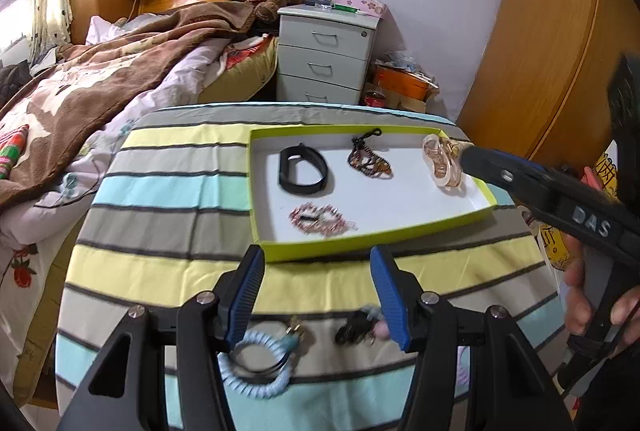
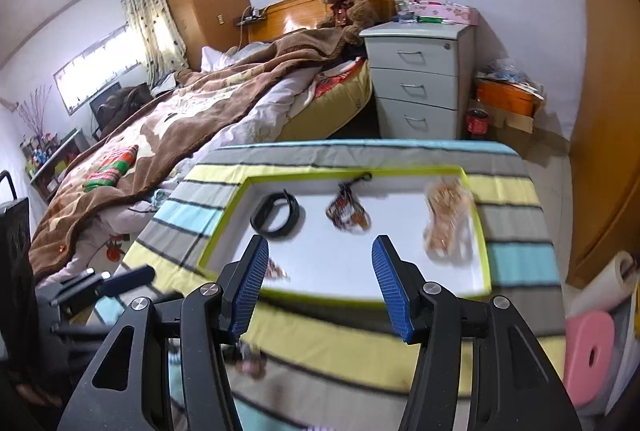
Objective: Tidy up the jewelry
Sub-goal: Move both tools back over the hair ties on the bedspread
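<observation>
A shallow white tray with a lime-green rim [image 1: 486, 205] [image 2: 482, 231] lies on the striped table. In it are a black wristband [image 1: 303, 171] [image 2: 276, 217], a brown beaded piece [image 1: 370, 161] [image 2: 347, 213], a rose-gold bracelet bundle [image 1: 442, 161] [image 2: 448, 223] and a pink beaded bracelet [image 1: 322, 221]. My left gripper [image 1: 317, 289] is open over the table in front of the tray, above a light-blue coil bracelet [image 1: 256, 365] and a small dark trinket [image 1: 358, 325]. My right gripper [image 2: 320, 281] is open and empty over the tray's near edge; in the left wrist view it reaches in by the rose-gold bundle.
The table wears a striped cloth [image 1: 168, 191] in yellow, grey and blue. A bed with a brown blanket [image 1: 100, 79] lies to the left. A grey drawer unit [image 1: 326, 55] and an orange box [image 1: 404, 81] stand behind. A wooden wardrobe [image 1: 540, 43] is at the right.
</observation>
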Demonstrator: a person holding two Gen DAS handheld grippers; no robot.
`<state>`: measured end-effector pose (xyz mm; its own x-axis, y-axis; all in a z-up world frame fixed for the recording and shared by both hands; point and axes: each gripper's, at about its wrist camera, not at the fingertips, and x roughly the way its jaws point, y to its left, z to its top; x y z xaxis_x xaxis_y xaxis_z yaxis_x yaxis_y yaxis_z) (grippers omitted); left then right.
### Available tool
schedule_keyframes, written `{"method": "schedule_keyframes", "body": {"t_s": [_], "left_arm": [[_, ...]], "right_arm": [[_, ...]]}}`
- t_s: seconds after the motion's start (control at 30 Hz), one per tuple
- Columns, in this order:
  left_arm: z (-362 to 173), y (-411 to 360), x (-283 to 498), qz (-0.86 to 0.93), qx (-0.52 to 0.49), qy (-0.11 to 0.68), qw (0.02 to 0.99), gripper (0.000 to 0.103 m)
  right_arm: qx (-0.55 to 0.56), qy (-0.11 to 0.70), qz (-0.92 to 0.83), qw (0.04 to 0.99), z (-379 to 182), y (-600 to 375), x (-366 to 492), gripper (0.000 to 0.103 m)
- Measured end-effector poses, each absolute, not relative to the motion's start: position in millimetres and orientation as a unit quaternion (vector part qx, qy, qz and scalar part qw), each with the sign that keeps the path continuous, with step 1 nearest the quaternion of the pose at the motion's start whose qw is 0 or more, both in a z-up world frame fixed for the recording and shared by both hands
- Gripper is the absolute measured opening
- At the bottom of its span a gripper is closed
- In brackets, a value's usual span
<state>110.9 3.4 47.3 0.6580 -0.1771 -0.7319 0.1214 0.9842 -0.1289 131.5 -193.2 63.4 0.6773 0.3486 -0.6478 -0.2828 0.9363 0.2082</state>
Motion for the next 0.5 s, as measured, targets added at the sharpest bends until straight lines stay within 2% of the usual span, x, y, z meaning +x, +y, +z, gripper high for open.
{"method": "schedule_keyframes", "body": {"t_s": [0.5], "left_arm": [[22.1,62.2,63.4,-0.057,-0.072,0.406,0.909,0.057]], "right_arm": [[-0.027,0.395,0.15,0.906,9.7,-201.5,55.5,0.055]]}}
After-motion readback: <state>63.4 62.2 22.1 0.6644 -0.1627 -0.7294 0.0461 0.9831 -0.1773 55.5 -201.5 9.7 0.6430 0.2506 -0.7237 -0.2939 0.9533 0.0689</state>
